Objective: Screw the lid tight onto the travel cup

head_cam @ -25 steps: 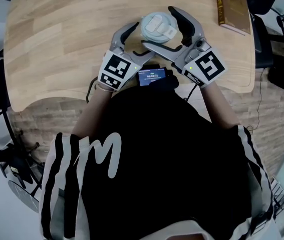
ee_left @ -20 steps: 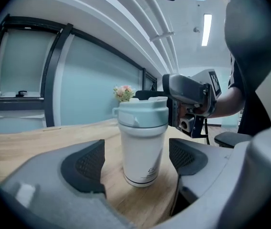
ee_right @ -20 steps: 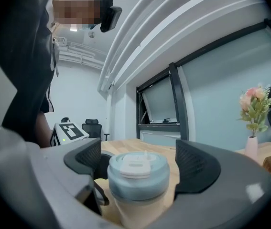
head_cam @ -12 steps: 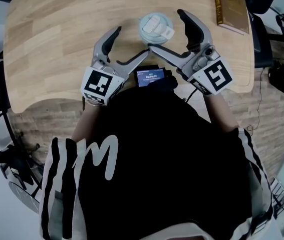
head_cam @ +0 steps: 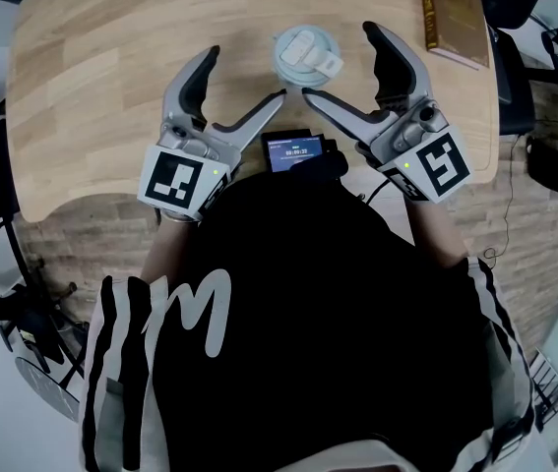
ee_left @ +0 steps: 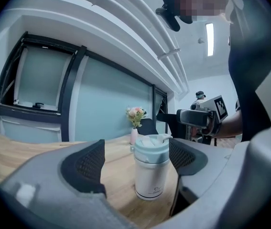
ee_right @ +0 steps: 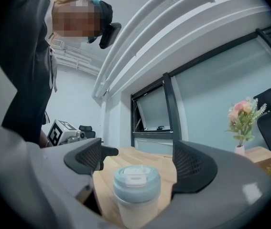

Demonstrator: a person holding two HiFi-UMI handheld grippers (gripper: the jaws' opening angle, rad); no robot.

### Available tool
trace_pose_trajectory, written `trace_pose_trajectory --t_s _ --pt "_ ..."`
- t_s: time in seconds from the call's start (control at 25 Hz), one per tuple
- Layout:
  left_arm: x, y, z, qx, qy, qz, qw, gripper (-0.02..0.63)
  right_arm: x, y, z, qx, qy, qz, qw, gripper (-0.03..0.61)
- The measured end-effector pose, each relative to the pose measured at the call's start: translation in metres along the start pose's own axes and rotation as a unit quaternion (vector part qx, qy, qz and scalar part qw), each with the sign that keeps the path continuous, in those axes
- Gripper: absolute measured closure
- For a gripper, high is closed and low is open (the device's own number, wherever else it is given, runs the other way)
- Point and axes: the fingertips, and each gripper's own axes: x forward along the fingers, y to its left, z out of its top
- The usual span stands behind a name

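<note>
- the travel cup stands upright on the wooden surface, straight out in front of the person, with its pale blue lid sitting on top and looking level
- left tongs are spread wide and clamped on nothing. The cup sits just beyond their tips, and in the left gripper view it's framed between the two pads with neither one touching it
- right tongs, same deal: wide apart and empty, with the cup just off the inner tip and the lid seen from slightly above in the right gripper view
- both angle in toward the cup from either side, which makes sense to me: one to hold the body, the other to twist the lid
- my guess: with the lid on square and neither tool touching, the twisting is either finished or between grips. How tight it is, I can't tell by looking
- nothing's close enough to bump: a book lies well off at the far right corner, and a small screen sits at the near edge between the wrists
</note>
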Motion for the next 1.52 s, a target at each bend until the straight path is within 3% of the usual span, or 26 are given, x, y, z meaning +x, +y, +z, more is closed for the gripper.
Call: trace_pose_trajectory --t_s 0.04,0.2,0.28,0.4,0.52,0.64,0.8,1.52 --pt "-0.001 0.000 0.002 0.003 0.002 0.000 1.0000 0.189 -0.001 -0.001 0.003 0.000 -0.002 -0.004 1.000 0.117" --pt "-0.006 -0.002 0.012 0.024 -0.009 0.000 0.9997 0.295 -0.006 -0.004 0.009 0.006 -0.003 -0.019 1.000 0.162" --pt "-0.008 -0.002 0.017 0.023 -0.015 0.001 0.9996 0.299 -0.007 -0.003 0.010 0.006 -0.002 -0.022 1.000 0.214" --pt "-0.012 0.000 0.025 0.027 -0.027 0.012 0.9992 0.372 -0.010 -0.001 0.012 0.003 -0.001 -0.026 1.000 0.282" --pt "-0.014 0.003 0.033 0.037 -0.037 0.027 0.9983 0.396 -0.013 -0.001 0.015 0.004 -0.005 -0.031 0.999 0.392" --pt "-0.017 0.008 0.041 0.048 -0.046 0.056 0.9962 0.544 -0.014 0.001 0.016 0.002 -0.006 -0.033 0.999 0.468" --pt "-0.022 0.009 0.046 0.052 -0.049 0.077 0.9945 0.612 -0.018 0.001 0.020 0.012 -0.013 -0.042 0.999 0.558" --pt "-0.024 0.002 0.056 0.046 -0.051 0.078 0.9946 0.612 -0.023 -0.001 0.027 0.025 -0.013 -0.061 0.998 0.580"
